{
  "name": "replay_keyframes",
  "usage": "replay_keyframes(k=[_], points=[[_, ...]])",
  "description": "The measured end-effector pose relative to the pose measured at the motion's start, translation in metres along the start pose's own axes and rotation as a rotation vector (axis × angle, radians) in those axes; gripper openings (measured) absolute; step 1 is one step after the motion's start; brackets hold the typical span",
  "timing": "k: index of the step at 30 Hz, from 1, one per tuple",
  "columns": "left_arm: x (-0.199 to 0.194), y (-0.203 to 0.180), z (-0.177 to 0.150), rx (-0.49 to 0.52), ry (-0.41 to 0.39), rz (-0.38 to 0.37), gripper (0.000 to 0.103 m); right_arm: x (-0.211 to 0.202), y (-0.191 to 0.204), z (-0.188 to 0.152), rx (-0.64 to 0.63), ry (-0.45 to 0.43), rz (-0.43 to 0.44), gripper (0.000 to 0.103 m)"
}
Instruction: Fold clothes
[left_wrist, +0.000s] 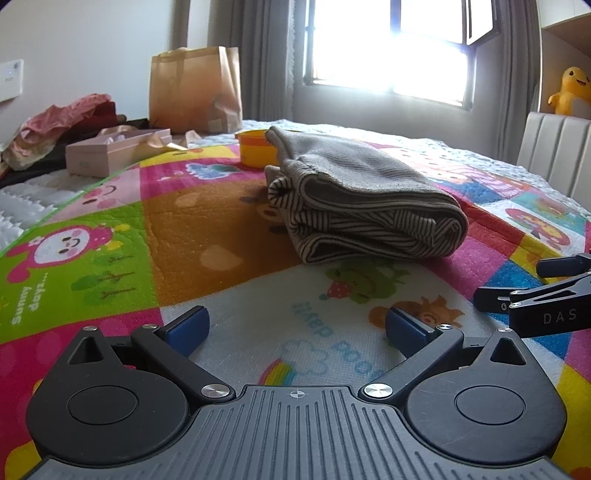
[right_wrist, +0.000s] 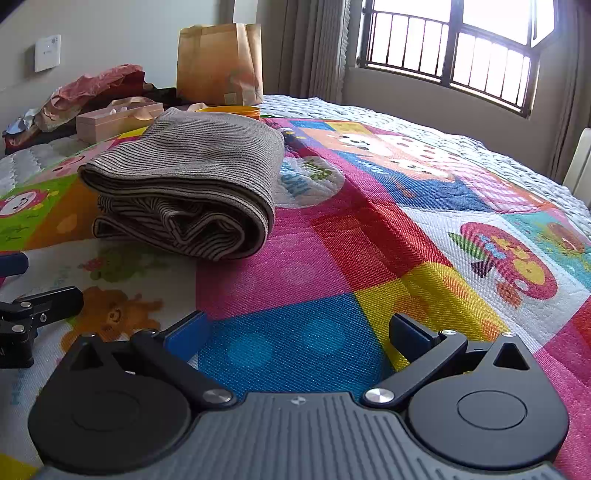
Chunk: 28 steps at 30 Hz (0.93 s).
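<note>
The folded garment (left_wrist: 354, 206) is grey-brown with fine dark stripes, on a cartoon-patterned mat (left_wrist: 207, 229) of pink, orange, green, blue and yellow squares, a yellow tub (left_wrist: 255, 147) at 12 o'clock beyond.

Both scenes are being viewed from low over the bed (left_wrist: 110, 229), facing the window (right_wrist: 454, 55). The folded striped garment (left_wrist: 362, 206) is being seen close by in both views, right of centre in the left wrist view and left of centre in the right wrist view.
</note>
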<state>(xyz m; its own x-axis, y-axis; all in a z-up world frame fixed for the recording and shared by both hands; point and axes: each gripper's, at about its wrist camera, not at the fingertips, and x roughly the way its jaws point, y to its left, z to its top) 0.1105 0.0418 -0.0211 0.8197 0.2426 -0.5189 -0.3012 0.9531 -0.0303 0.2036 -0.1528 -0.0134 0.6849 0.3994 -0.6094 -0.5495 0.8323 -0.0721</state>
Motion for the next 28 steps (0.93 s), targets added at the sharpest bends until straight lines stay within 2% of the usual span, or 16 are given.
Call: replay_keyframes(k=[28], points=[[0.0024, -0.0024, 0.0023, 0.008, 0.016, 0.009, 0.103, 0.0026, -0.0040, 0.0013, 0.020, 0.007, 0.019, 0.103]])
